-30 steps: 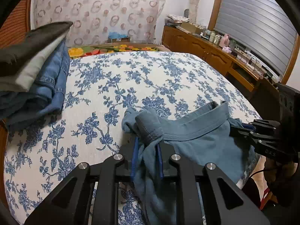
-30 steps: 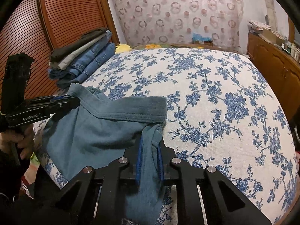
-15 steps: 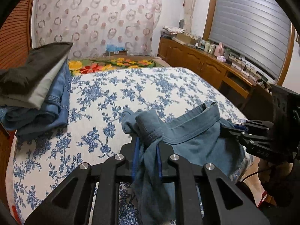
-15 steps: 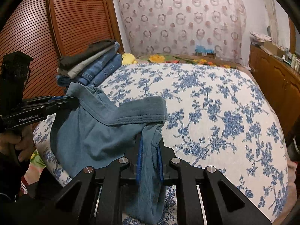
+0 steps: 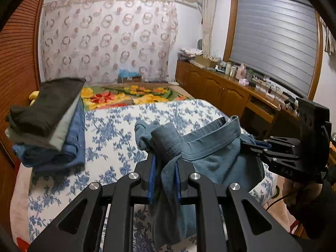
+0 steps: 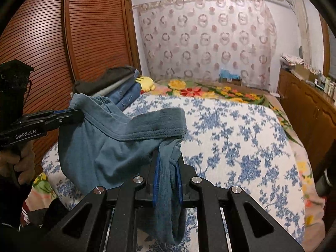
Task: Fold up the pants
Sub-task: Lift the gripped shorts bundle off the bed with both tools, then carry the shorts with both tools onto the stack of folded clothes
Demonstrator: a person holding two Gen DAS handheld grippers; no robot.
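Bed [image 5: 117,130] covered with white sheet [image 6: 241,147], blue floral print, runs from near edge to most of its length. Sheet surface mostly bare, a few soft wrinkles. Far end: floral blanket [image 5: 130,96] in yellow, red and green, lying flat across the width; its border also shows along the right edge in the right wrist view. Left edge, toward far corner: stack of folded clothes [image 5: 48,124] sitting on the sheet, jeans at bottom, grey piece in the middle, dark piece on top. Yellow plush toy [image 6: 146,83] just behind the stack, at the far left corner, touching blanket. Near left corner: sheet hangs over the edge, patterned layer showing beneath.
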